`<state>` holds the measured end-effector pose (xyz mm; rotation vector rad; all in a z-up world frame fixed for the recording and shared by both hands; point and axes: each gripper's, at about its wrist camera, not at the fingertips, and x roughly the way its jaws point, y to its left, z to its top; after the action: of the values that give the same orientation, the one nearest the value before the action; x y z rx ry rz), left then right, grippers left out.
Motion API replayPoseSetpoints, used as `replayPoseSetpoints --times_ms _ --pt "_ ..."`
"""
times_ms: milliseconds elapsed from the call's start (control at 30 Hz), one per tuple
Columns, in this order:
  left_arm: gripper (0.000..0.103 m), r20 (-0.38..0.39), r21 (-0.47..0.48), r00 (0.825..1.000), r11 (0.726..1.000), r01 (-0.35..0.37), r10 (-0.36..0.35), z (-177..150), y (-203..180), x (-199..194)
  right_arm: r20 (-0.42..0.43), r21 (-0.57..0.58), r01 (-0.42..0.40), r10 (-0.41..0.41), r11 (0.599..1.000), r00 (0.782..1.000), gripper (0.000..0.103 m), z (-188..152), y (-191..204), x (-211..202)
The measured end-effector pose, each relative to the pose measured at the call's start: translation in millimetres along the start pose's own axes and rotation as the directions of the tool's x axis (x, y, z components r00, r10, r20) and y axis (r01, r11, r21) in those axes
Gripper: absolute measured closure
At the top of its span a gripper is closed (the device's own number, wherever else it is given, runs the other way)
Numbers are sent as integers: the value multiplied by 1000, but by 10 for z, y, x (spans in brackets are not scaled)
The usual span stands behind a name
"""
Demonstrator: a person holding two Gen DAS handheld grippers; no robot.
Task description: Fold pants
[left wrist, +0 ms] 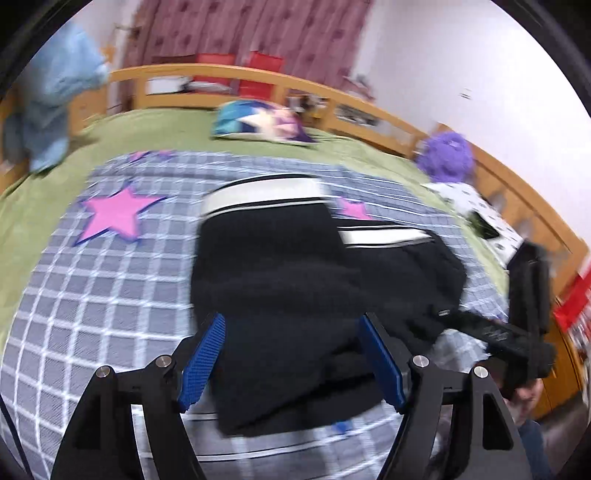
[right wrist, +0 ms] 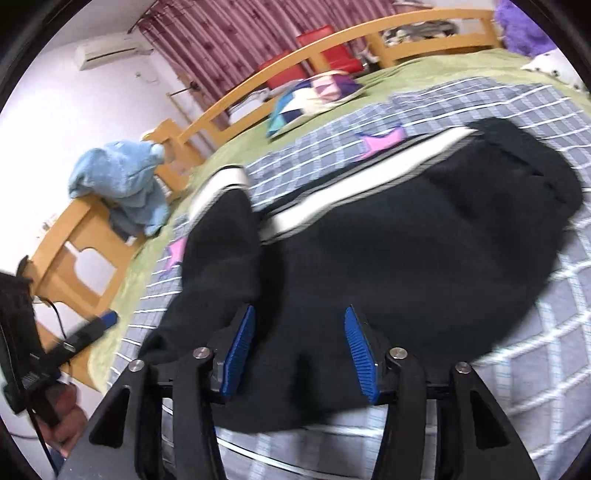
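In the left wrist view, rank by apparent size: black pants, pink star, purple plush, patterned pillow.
1. black pants
2. pink star
3. patterned pillow and purple plush look alike; the pillow lies farther away, so unranked.

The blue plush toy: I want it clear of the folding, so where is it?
The light-blue plush toy sits at the left edge of the bed, against the wooden bed frame, well away from the black pants; both wrist views show it.

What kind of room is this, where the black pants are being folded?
Most likely a bedroom in a home. The pants lie on a checked blanket spread over a bed with a wooden frame. There is a pillow on the bed, and curtains hang behind it.
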<state>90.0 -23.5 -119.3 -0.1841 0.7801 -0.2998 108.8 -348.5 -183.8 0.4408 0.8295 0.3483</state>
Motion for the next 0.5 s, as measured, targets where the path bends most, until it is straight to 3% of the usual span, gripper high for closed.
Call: replayPoseSetpoints --times_ms 133,200,233,300,333,400,500 --pt "30 -54 -152 998 988 3 -11 -68 378 115 -66 28 -45 46 999 997 43 40 221 348" --pt "30 -45 -199 999 980 9 -18 -71 509 115 -142 35 -33 37 999 989 44 24 274 601" --pt "30 -43 -209 999 978 5 -14 -69 550 118 -192 48 -35 43 998 980 49 -4 299 744" --pt "30 -42 -225 999 974 2 -11 -56 600 128 -217 56 -64 75 996 973 82 -54 360 863" --pt "30 -41 -232 999 973 7 -17 -59 612 137 -212 16 -64 66 998 975 87 -48 430 848" --pt "30 -43 -230 999 973 9 -19 -67 623 158 -102 -121 -44 32 992 994 89 63 612 574" --pt "30 -52 -192 999 981 -27 17 -119 596 194 -28 -166 -51 47 985 999 89 330 630 228"
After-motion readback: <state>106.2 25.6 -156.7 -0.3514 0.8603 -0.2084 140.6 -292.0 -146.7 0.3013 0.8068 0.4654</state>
